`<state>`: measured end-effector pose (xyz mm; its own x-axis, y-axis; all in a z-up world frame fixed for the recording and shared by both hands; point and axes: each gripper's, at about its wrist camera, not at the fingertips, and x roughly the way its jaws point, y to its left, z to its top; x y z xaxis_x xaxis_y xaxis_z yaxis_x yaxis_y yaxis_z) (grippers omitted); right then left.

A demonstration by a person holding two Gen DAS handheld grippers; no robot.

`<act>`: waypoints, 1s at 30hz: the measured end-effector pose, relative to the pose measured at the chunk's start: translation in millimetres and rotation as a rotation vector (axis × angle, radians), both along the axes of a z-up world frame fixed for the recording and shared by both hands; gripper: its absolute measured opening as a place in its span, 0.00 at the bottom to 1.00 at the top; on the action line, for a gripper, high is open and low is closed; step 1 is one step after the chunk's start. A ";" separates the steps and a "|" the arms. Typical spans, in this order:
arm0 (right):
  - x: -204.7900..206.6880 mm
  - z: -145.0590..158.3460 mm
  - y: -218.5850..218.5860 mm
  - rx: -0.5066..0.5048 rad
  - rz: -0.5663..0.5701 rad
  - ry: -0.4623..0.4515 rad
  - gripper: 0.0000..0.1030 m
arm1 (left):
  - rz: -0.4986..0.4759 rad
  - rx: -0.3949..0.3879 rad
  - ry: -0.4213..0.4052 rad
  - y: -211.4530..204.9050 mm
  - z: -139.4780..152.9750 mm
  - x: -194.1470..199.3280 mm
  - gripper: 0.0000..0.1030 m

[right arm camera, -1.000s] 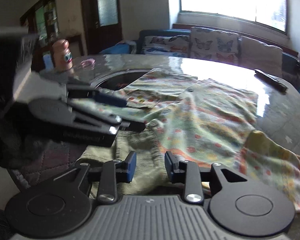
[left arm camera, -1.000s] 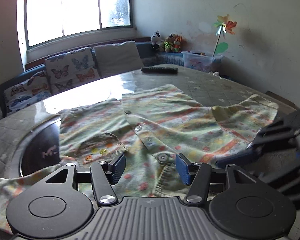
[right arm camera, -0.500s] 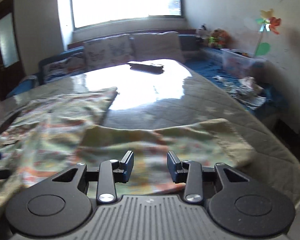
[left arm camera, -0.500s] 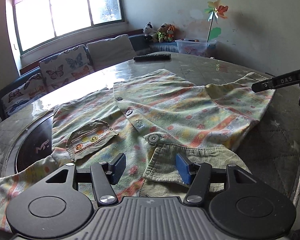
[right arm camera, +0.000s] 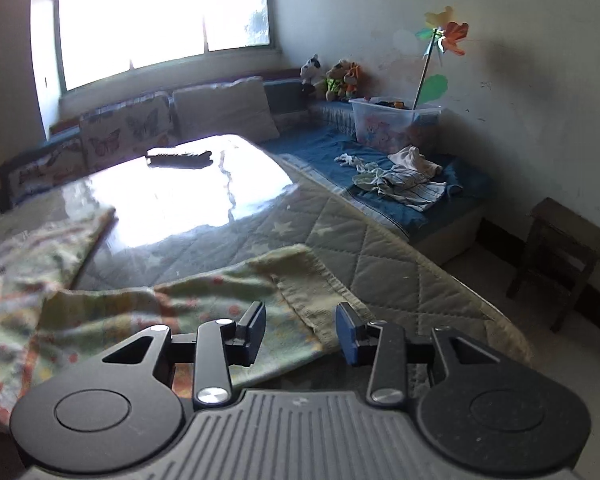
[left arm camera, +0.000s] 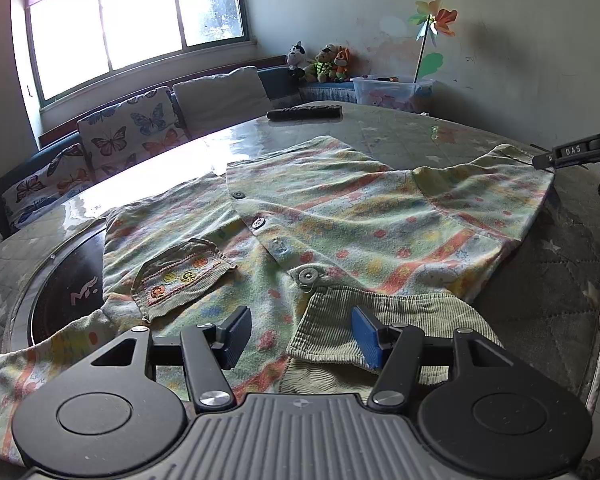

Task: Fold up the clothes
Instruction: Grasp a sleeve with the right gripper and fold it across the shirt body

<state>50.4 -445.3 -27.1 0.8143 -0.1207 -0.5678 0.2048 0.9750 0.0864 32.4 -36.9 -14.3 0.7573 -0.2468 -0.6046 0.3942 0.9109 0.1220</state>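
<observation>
A green patterned child's buttoned shirt (left arm camera: 332,216) lies spread on the table, with a corduroy collar (left arm camera: 376,320) near me and a small chest pocket (left arm camera: 180,276). My left gripper (left arm camera: 300,336) is open and empty, hovering over the collar edge. My right gripper (right arm camera: 300,332) is open and empty over the shirt's sleeve (right arm camera: 236,300) and its ribbed cuff (right arm camera: 320,300). The right gripper's tip also shows in the left wrist view (left arm camera: 572,154), at the far end of that sleeve.
The quilted table (right arm camera: 380,240) has a glossy top and a dark round inset (left arm camera: 68,280) at left. A black remote (left arm camera: 304,113) lies at the far edge. Cushioned bench, toy bin (right arm camera: 392,124), loose clothes (right arm camera: 400,180) and a wooden stool (right arm camera: 560,260) stand beyond.
My right gripper has swung from beside the left gripper out to the sleeve end on the right. My left gripper has drawn back slightly, showing more of the collar.
</observation>
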 end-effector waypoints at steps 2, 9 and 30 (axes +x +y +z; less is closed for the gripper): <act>2.6 -0.9 -4.3 -0.007 -0.048 0.018 0.39 | 0.000 0.001 0.000 -0.2 0.2 0.3 0.59; 6.4 -9.2 -9.5 0.002 -0.097 0.050 0.38 | 0.002 0.001 -0.001 -0.2 0.2 0.1 0.59; -16.1 114.4 103.1 0.087 0.345 -0.272 0.06 | 0.098 -0.042 -0.061 30.6 15.3 -10.7 0.62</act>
